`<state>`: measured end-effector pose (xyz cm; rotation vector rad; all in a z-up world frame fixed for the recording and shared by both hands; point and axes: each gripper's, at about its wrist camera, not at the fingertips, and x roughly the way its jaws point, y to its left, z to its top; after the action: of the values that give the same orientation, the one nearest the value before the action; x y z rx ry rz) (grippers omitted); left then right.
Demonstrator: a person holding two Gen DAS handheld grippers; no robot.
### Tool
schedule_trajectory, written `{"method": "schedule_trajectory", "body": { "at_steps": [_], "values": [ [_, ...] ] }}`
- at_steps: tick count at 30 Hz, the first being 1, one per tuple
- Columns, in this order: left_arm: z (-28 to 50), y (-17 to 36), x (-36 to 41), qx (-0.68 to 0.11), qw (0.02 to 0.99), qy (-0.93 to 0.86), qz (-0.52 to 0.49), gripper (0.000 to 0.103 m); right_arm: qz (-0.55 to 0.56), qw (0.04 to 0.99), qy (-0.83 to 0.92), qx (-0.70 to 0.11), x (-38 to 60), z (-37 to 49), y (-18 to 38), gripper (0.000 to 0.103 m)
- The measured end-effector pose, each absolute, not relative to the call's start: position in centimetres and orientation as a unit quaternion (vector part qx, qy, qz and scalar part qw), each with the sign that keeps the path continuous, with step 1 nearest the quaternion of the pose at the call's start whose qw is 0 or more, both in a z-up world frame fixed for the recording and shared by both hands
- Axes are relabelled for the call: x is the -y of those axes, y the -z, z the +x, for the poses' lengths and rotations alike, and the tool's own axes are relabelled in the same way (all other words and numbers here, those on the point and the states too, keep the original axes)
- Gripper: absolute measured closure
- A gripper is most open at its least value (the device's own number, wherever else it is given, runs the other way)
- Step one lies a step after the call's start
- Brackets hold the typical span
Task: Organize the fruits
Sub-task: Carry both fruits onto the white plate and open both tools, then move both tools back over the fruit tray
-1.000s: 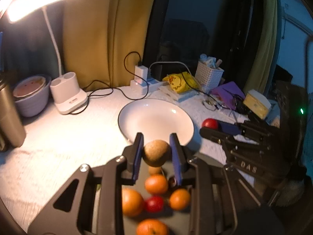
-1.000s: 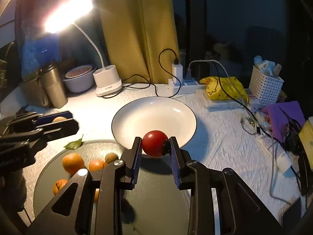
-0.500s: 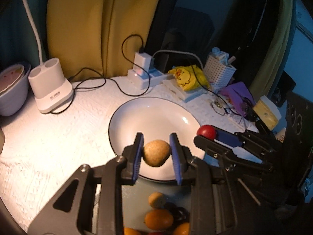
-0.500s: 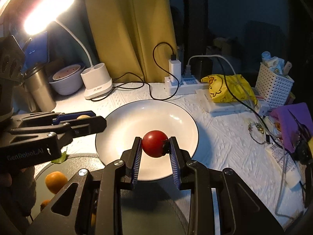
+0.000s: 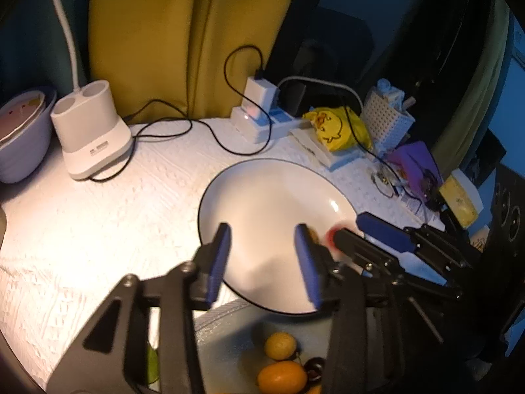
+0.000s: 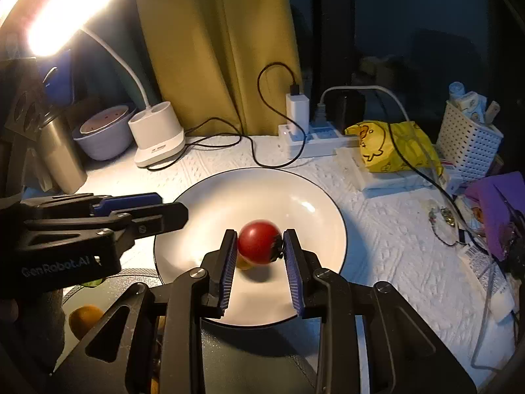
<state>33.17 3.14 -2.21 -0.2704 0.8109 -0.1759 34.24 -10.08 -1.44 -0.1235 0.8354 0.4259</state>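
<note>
Wide white ceramic plate w/ thin dark rim (image 6: 331,203) is sitting mid-tabletop. Left gripper (image 5: 262,256) is opening, nothing between its jaws. Right gripper (image 6: 261,256) is pinching 1 small, glossy red round fruit (image 6: 257,241) over the plate's near edge; it's prob. light, slick, bruisable, so hold at its widest part.

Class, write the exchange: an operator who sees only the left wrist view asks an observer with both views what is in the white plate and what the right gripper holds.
Operator: My view hides the plate's near side. Any fruit there?
Observer: Yes. The right wrist view shows a small brown fruit in the plate, just beneath the right gripper.
Operator: Is that gripper holding anything?
Observer: A red tomato is pinched between its pads, above the plate.
</note>
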Motion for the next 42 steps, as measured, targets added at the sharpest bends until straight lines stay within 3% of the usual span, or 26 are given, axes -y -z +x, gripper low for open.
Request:
{"method": "schedule_trajectory", "body": {
  "at_steps": [3,13,14,16,18,42],
  "values": [
    [32.5,1.6,-3.5,-0.384,0.910,0.084,-0.131,0.058,-0.060,0.893,-0.199,-0.398,10.2,33.8,1.0,0.059],
    [29.5,-0.5,-4.1,-0.354,0.923,0.085,-0.127,0.055,-0.067,0.899,-0.192,-0.387,9.6,31.5,-0.3,0.058],
    [29.0,-0.7,-4.1,-0.352,0.924,0.085,-0.126,0.053,-0.068,0.899,-0.192,-0.387,9.6,31.3,-0.4,0.058],
    [28.4,-0.9,-4.2,-0.349,0.925,0.086,-0.126,0.040,-0.068,0.900,-0.191,-0.385,9.5,30.8,-0.5,0.058],
    [27.6,-1.1,-4.3,-0.344,0.926,0.087,-0.128,0.036,-0.069,0.901,-0.191,-0.384,9.5,30.3,-0.7,0.058],
    [19.7,1.3,-2.9,-0.355,0.924,0.084,-0.118,0.035,-0.065,0.900,-0.182,-0.391,11.7,24.4,-0.8,0.058]
  ]
}}
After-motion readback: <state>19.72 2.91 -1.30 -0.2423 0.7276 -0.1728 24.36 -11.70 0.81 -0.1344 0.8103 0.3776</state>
